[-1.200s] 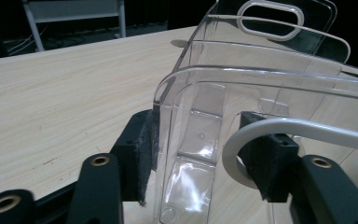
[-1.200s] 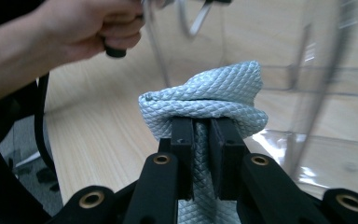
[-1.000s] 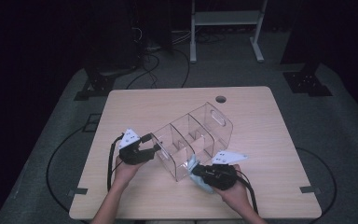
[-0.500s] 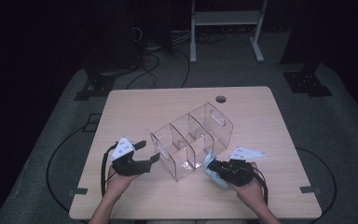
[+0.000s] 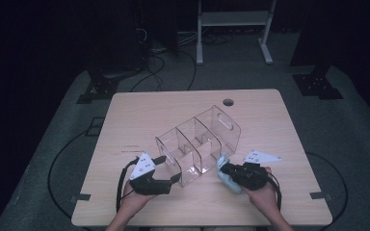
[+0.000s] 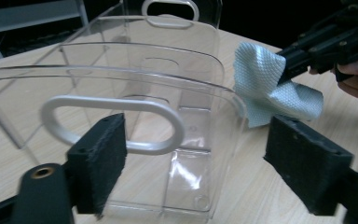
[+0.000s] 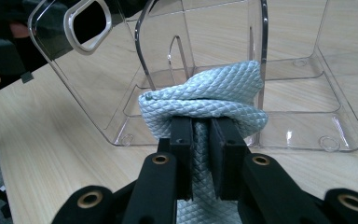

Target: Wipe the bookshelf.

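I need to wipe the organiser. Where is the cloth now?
The light blue cloth is pinched in the right gripper, low right in the high view, beside the clear organiser.

Clear organizer (image 6: 121, 93) before open left hand-held gripper (image 6: 214, 154); pale cloth (image 6: 265, 84), perhaps microfibre, pinched beyond.

the clear divided organizer (image 5: 200, 144) stands mid-table (image 5: 270, 110), between my grippers: my left gripper (image 5: 166, 169) just before its near-left end, my right gripper (image 5: 221, 168) with the cloth (image 5: 227, 179) at its right side.
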`<state>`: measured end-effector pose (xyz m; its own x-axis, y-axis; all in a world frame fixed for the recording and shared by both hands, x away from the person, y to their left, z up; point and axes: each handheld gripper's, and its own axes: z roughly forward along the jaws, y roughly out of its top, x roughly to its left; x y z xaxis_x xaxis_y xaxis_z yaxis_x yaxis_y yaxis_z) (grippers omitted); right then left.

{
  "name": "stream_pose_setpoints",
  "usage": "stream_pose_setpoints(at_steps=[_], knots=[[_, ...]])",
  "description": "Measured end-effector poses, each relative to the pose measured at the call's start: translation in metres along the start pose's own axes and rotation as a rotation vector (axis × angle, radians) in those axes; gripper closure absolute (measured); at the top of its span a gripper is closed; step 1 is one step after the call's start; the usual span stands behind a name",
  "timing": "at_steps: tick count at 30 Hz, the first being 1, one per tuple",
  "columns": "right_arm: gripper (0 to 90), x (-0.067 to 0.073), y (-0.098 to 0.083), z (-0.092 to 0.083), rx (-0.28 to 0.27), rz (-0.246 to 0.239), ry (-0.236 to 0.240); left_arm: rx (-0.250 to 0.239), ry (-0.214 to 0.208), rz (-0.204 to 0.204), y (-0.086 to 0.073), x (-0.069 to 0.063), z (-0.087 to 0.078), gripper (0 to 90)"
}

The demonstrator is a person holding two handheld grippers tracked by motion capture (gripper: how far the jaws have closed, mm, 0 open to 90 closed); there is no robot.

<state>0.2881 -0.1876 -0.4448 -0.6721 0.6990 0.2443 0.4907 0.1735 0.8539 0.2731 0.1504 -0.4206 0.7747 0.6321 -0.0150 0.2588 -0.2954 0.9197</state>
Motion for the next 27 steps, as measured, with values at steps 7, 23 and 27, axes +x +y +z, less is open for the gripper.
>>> stream_pose_setpoints(at_steps=[7,23,27], knots=[[79.8,-0.004,-0.001,-0.002,-0.009,0.017,-0.010,0.002,0.052,-0.026,0.004,-0.005,0.006,31.2],[79.8,-0.005,-0.001,-0.006,-0.023,0.022,-0.014,0.037,0.106,-0.026,0.001,-0.017,0.018,31.6],[79.8,-0.004,-0.001,-0.005,-0.022,0.021,-0.014,0.030,0.126,-0.016,0.003,-0.020,0.025,37.0]])
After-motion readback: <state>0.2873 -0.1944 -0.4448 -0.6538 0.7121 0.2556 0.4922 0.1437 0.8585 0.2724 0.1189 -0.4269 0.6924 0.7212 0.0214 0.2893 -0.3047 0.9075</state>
